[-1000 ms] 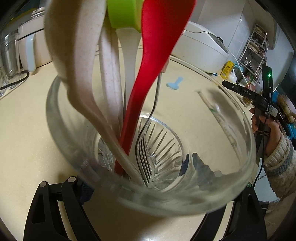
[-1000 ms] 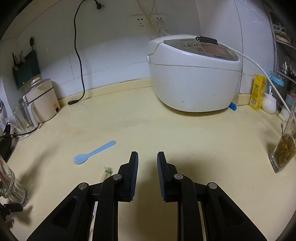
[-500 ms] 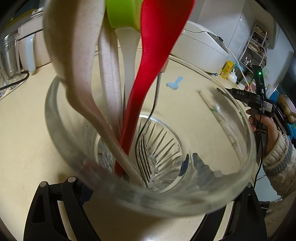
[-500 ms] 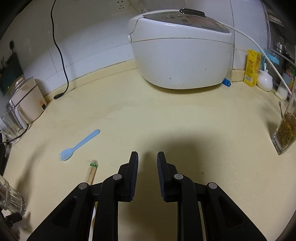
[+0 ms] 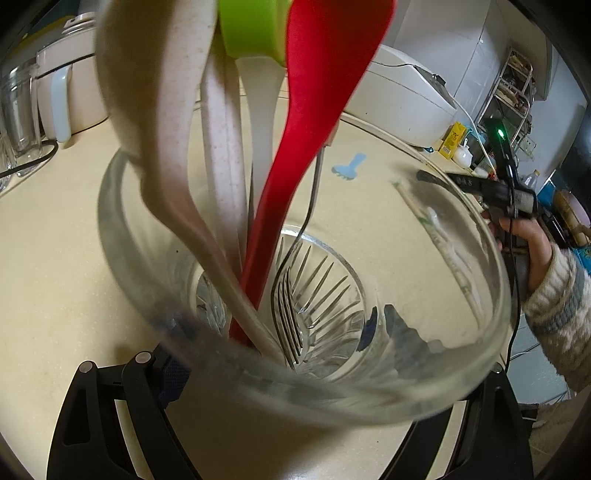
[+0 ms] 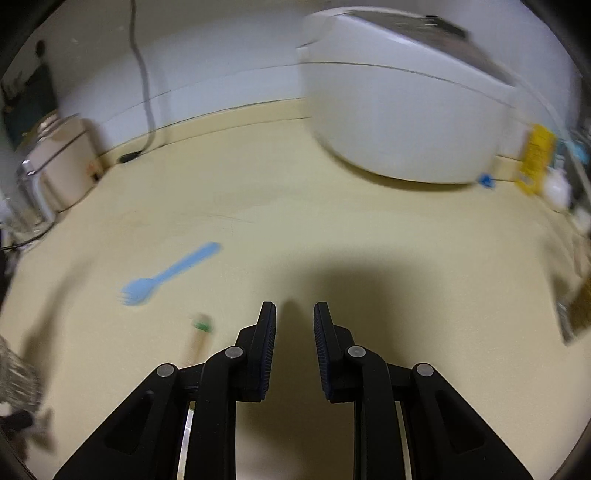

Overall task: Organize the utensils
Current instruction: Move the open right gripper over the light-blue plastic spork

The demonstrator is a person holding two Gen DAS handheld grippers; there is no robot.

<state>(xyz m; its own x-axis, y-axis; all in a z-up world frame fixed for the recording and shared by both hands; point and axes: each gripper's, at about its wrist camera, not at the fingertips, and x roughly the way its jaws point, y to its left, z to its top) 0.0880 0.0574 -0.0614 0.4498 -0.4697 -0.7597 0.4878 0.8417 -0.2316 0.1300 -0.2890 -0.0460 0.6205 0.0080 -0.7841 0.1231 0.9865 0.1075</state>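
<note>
While the left gripper [image 5: 295, 369] is angled steeply down at the counter [image 5: 55, 258], a clear glass tumbler [image 5: 461, 369] is clamped between its two black fingers [image 5: 110, 406], which are set wide apart against the glass walls. Inside the tumbler a red spatula [image 5: 295, 166], two speckled beige utensils [image 5: 166, 129], a white handle with a lime-green top [image 5: 255, 33] and a metal fork [image 5: 288, 314] are seen, the fork's tines resting on the ribbed bottom. Seen through the glass, the right gripper [image 5: 476, 184] is held by a hand [image 5: 524, 240] in a knitted sleeve [image 5: 561, 314], over the counter at the right.

From the right wrist view, the right gripper [image 6: 294, 314] is tilted down over bare counter, its jaws parted by a narrow gap with nothing between them. A blue plastic fork [image 6: 166, 275] lies on the counter ahead and to the left, and a green-tipped pair of chopsticks [image 6: 197, 339] lies just beside the left finger. A white rice cooker [image 6: 406, 110] stands at the back, blurred.
</note>
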